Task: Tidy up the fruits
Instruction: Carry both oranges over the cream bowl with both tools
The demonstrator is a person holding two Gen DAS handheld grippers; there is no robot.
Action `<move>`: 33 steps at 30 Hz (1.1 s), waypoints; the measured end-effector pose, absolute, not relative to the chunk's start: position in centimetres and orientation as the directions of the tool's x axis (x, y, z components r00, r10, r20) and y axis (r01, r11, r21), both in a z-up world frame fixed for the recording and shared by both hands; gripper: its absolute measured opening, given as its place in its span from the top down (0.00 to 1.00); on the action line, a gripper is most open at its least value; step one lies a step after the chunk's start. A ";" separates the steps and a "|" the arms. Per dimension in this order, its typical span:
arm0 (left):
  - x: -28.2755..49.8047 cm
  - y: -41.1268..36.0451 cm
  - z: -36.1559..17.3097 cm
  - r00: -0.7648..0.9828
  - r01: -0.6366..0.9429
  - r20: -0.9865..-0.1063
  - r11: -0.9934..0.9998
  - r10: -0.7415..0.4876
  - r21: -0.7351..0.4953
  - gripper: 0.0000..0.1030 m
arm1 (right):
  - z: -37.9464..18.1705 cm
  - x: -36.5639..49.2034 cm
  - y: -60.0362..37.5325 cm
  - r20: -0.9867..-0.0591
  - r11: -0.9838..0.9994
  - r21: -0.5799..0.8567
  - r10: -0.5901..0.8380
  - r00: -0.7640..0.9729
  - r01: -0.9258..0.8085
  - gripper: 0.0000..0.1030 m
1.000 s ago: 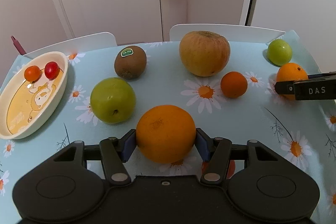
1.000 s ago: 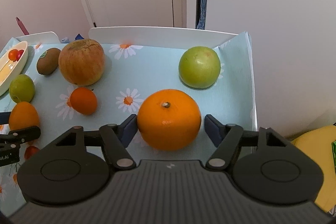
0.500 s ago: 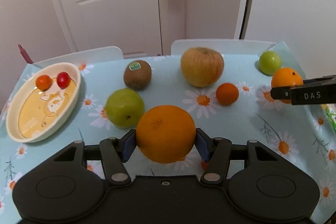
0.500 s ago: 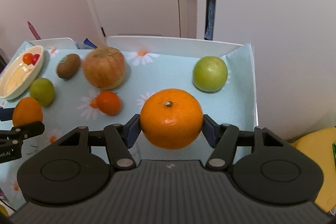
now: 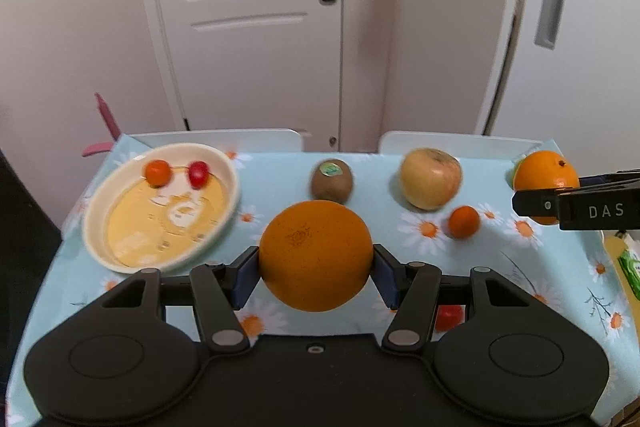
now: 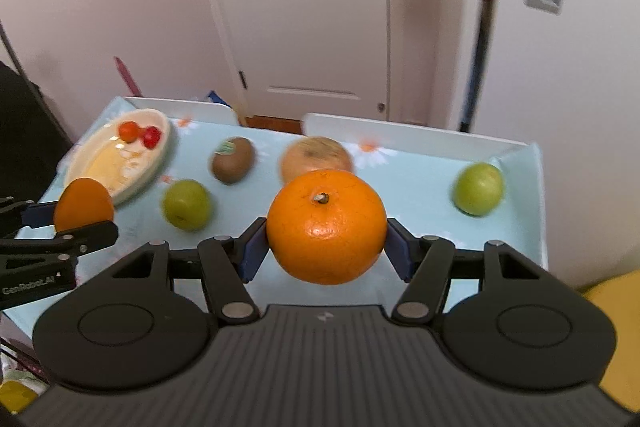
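Note:
My left gripper is shut on a large orange and holds it above the table, right of the cream oval dish. The dish holds two cherry tomatoes. My right gripper is shut on a second orange, lifted over the table's right half. That orange also shows at the right of the left wrist view. On the daisy tablecloth lie a kiwi, a big yellowish apple, a small tangerine and two green apples.
A small red tomato lies under my left gripper. White chair backs stand at the table's far edge before a white door. A yellow item lies beyond the table's right edge. A pink handle rises at the far left.
Both grippers have risen with their oranges, so the table looks farther and lower. The left orange has shifted toward the dish. The right gripper closed on its orange about a second ago.

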State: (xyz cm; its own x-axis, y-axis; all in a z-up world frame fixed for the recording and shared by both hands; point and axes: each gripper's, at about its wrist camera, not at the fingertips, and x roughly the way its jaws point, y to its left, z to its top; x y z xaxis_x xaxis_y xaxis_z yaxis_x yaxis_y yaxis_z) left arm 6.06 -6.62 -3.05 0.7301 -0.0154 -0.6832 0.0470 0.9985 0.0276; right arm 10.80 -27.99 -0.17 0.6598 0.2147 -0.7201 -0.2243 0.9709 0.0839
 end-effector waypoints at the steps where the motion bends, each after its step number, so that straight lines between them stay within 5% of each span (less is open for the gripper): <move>1: 6.0 -5.9 -2.7 0.735 0.041 -0.678 0.999 -0.011 0.029 0.39 | 0.1 10.8 -27.2 -0.717 0.969 0.087 0.221 0.661 -0.230 0.25; 19: 9.1 7.5 -1.8 0.740 0.066 -0.673 0.994 0.008 0.085 0.39 | 0.6 11.9 -11.1 -0.720 0.964 0.140 0.255 0.645 -0.226 0.25; 33: 15.9 13.0 -6.0 0.706 0.188 -0.707 0.975 -0.050 0.119 0.39 | -2.9 16.2 -2.8 -0.752 0.980 0.137 0.198 0.629 -0.144 0.26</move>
